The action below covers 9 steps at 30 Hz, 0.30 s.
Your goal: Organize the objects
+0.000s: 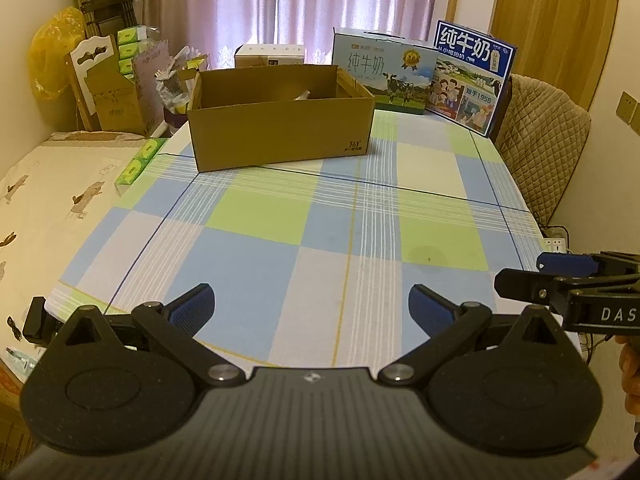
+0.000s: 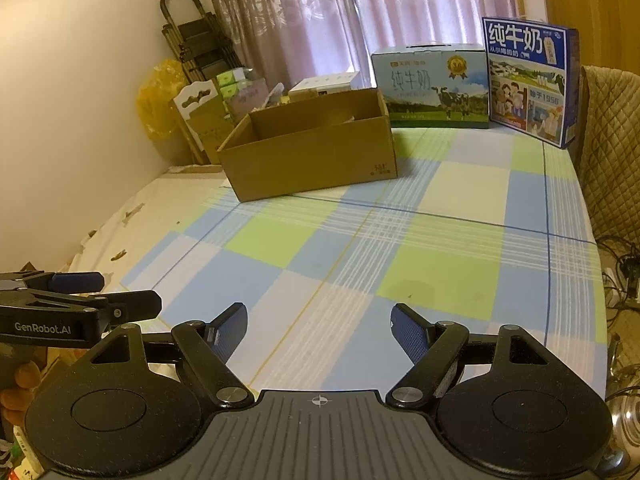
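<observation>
Cardboard box [image 1: 280,128] marked "361°" beside "纯牛奶" cartons [image 1: 470,76].

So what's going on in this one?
A person holds two grippers over a checked tablecloth. The left gripper and the right gripper are both open and hold nothing. An open cardboard box sits ahead, with two milk cartons behind it. Nothing is being handled right now.

A table [image 1: 256,264] covered in a blue, green and white checked cloth carries an open cardboard box [image 1: 280,128] toward its far left. Behind the box stand two milk cartons: a pale blue one [image 1: 384,74] lying lengthwise, and a dark blue one [image 1: 472,76] upright at the far right corner.
</observation>
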### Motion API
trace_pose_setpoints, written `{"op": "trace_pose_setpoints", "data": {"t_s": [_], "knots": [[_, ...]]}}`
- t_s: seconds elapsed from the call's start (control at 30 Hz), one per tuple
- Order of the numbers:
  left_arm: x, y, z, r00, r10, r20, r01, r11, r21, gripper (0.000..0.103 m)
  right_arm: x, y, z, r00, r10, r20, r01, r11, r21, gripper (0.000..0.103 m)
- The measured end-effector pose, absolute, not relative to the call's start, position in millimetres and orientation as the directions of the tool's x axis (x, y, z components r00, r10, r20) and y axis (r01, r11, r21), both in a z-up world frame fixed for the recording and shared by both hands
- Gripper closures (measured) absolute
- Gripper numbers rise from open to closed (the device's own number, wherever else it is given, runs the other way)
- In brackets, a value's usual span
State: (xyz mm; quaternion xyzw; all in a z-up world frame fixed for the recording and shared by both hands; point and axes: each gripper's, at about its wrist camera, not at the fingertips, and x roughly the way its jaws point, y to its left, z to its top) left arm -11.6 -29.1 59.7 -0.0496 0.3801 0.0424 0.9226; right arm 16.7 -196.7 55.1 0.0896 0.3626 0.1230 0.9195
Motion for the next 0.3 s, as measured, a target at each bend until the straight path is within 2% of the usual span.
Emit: {"op": "trace_pose_setpoints", "data": {"t_s": [0.3], "knots": [[-2.7,-27.9,57.2,0.704,0.035,-0.709,-0.111,0.992,-0.06,0.001,25.4,-197.3,51.6,0.701,0.288,-0.652,-0.156,0.955,0.254,0.027]]}}
